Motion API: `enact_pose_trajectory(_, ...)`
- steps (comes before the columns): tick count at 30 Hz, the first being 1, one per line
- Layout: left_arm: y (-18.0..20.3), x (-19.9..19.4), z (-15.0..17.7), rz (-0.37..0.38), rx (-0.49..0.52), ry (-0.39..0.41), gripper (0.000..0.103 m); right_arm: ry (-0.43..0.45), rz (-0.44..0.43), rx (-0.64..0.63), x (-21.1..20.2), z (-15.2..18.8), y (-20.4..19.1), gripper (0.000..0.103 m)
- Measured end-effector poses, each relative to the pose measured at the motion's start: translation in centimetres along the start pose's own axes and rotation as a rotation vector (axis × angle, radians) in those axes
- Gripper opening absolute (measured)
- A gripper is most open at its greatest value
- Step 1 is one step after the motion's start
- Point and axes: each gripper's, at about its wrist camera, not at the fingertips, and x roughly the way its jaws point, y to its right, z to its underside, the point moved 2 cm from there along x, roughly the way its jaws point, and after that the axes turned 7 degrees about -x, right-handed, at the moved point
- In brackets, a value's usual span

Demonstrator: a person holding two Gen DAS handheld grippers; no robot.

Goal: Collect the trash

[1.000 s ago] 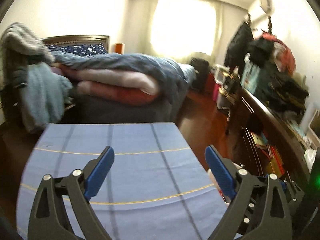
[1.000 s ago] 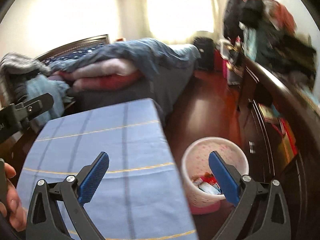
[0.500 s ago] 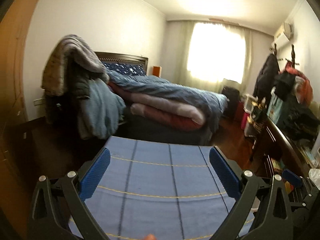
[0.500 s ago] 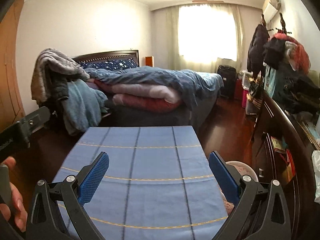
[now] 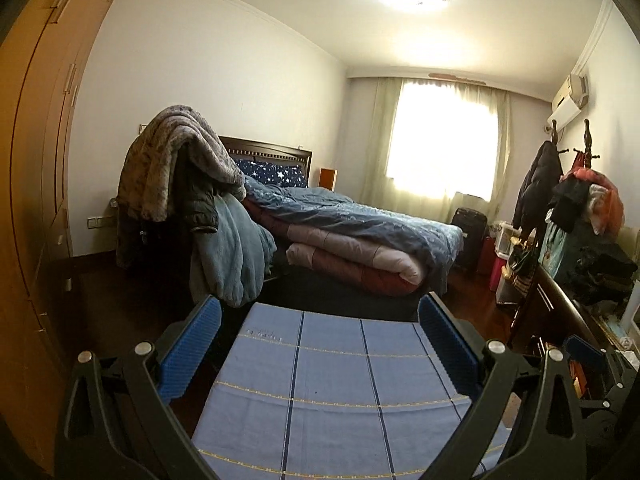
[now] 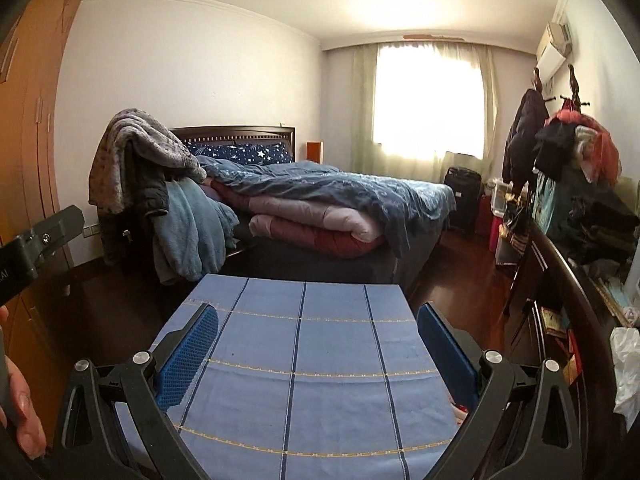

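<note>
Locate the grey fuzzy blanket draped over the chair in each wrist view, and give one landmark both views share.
Left wrist: the grey fuzzy blanket sits left of centre, draped high, left of the bed's headboard.
Right wrist: the blanket is at left, mid-height, again left of the headboard.
Shared landmark: the bright curtained window, upper right of centre.

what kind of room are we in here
Most likely a lived-in bedroom: a dark wooden bed heaped with rumpled blue and pink quilts, a tall orange-brown wardrobe along the left wall, and a coat stand loaded with jackets. Both grippers hang open over a blue checked tablecloth.
</note>
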Motion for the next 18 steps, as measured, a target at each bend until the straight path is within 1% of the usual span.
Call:
enact_pose_trajectory(7, 0.1, -1.9, -0.6, 0.012, 0.013, 0.035, 0.100, 0.047, 0.046, -0.012, -1.6, -0.7, 0.4, 0.099)
enact_pose_trajectory(11, 0.4, -2.9, -0.9, 0.000, 0.014, 0.056, 0.100, 0.075, 0.058, -0.003, -2.5, -1.3, 1.0, 0.099)
enact_pose_trajectory(18, 0.5, -3.5, -1.4, 0.012, 0.011, 0.061, 0.100, 0.109, 0.069, 0.008, -3.5, -1.8, 1.8, 0.099)
